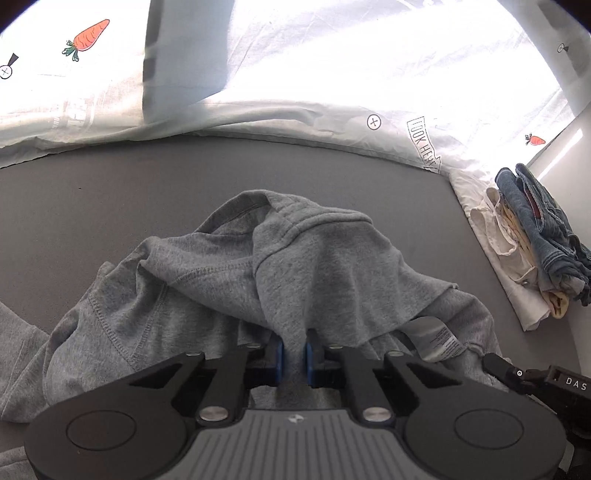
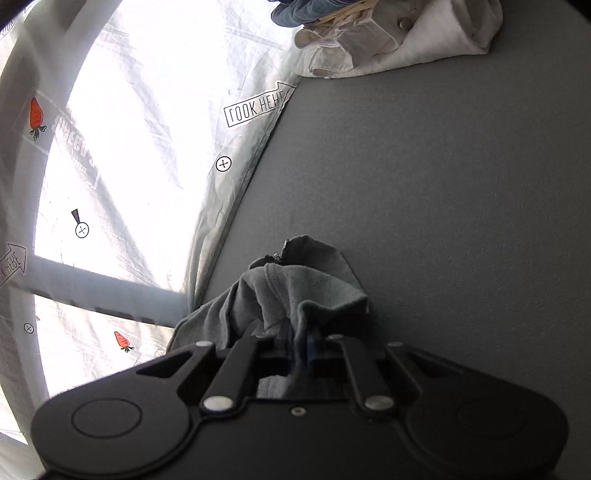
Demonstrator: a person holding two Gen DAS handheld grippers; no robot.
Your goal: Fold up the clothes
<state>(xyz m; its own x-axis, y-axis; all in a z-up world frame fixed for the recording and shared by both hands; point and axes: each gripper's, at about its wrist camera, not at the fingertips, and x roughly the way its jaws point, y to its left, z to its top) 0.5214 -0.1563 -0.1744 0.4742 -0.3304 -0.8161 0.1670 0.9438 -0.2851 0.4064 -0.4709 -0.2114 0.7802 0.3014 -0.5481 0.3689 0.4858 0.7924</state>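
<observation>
A grey sweatshirt-like garment [image 1: 288,266] lies bunched on the dark grey surface [image 1: 110,192]. My left gripper [image 1: 294,356] is shut on a fold of its grey cloth, which rises between the blue pads [image 1: 279,360]. A white care label [image 1: 439,341] shows at the garment's right side. In the right wrist view, my right gripper [image 2: 301,350] is shut on another bunch of the same grey garment [image 2: 280,295], whose edge drapes forward over the fingers. The tip of the right gripper's body [image 1: 535,376] shows at the lower right of the left wrist view.
A stack of folded clothes, with blue denim [image 1: 539,229] on top of white and cream pieces [image 1: 506,236], sits at the right edge. A white sheet printed with carrots and arrows [image 1: 332,74] borders the far side of the grey surface [image 2: 443,203]. The stack [image 2: 369,33] appears again at the top.
</observation>
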